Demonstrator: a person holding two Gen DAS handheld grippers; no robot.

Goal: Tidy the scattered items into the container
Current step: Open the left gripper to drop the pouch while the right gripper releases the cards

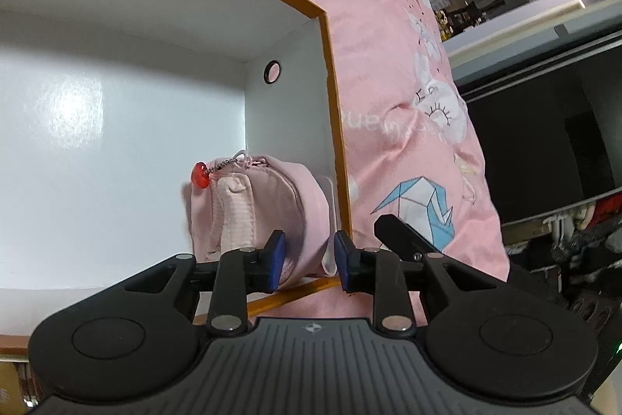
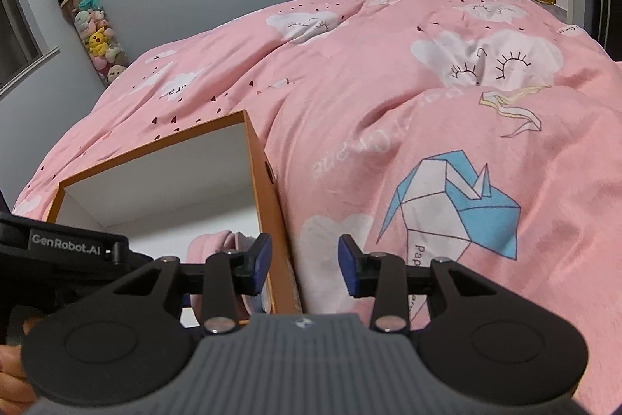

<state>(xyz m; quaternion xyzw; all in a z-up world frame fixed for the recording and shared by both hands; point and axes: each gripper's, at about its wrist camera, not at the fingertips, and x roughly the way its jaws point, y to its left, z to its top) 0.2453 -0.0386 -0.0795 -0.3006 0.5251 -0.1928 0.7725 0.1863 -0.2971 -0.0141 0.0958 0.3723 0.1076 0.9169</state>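
One item, pink pouch (image 1: 252, 216), already sat in orange box (image 1: 330, 96) corner w/ left gripper (image 1: 309, 261) loosened around it, right gripper (image 2: 304, 269) parted & empty, no other strays visible.

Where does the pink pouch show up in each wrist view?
Left wrist: pink pouch lies inside the orange box, low centre, in its right corner.
Right wrist: only the pouch's top shows, bottom left of centre, behind the jaws.
Shared landmark: the box's orange wall beside the pouch.
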